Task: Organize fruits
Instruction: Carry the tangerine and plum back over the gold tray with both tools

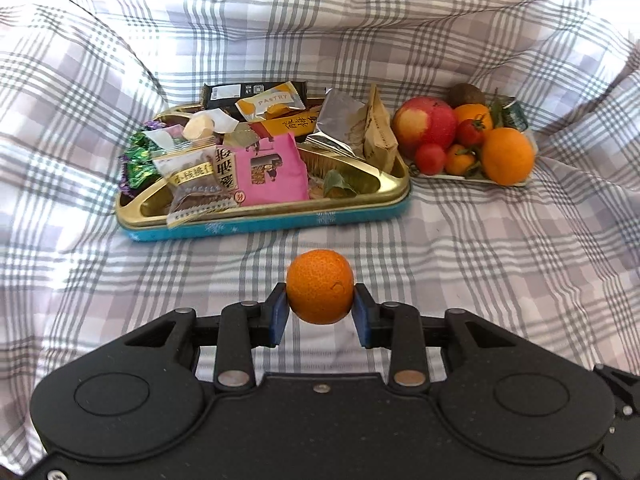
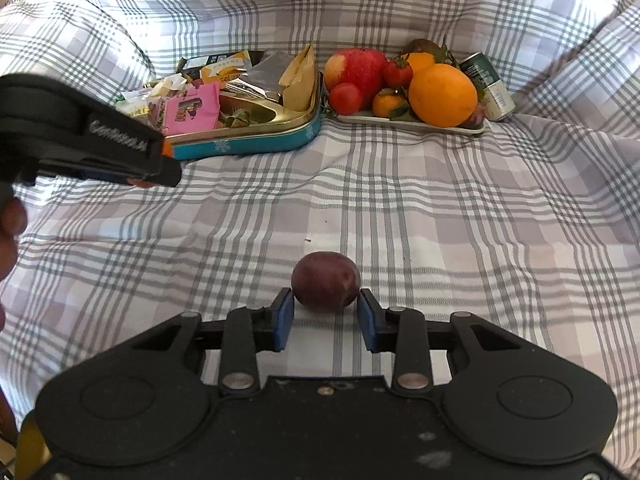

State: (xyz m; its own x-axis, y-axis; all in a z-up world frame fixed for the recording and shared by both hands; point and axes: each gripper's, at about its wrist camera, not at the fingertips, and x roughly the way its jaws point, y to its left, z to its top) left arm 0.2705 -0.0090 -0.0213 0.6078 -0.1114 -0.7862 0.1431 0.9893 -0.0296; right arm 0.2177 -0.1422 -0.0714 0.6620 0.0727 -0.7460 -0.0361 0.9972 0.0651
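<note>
In the left wrist view my left gripper (image 1: 320, 299) is shut on a small mandarin (image 1: 320, 285), its blue pads pressing both sides, and holds it above the checked cloth. In the right wrist view my right gripper (image 2: 325, 301) is shut on a dark purple plum (image 2: 325, 285), low over the cloth. Farther back, a white plate (image 2: 400, 123) holds an apple (image 2: 356, 68), a large orange (image 2: 442, 94), tomatoes and small mandarins. The same plate (image 1: 440, 176) sits at the right in the left view.
A blue and gold tin (image 1: 260, 210) full of snack packets lies left of the plate, also seen as the tin (image 2: 248, 146). A green can (image 2: 492, 88) lies behind the plate. The black body of the left tool (image 2: 88, 136) and a hand (image 2: 12, 220) fill the left edge.
</note>
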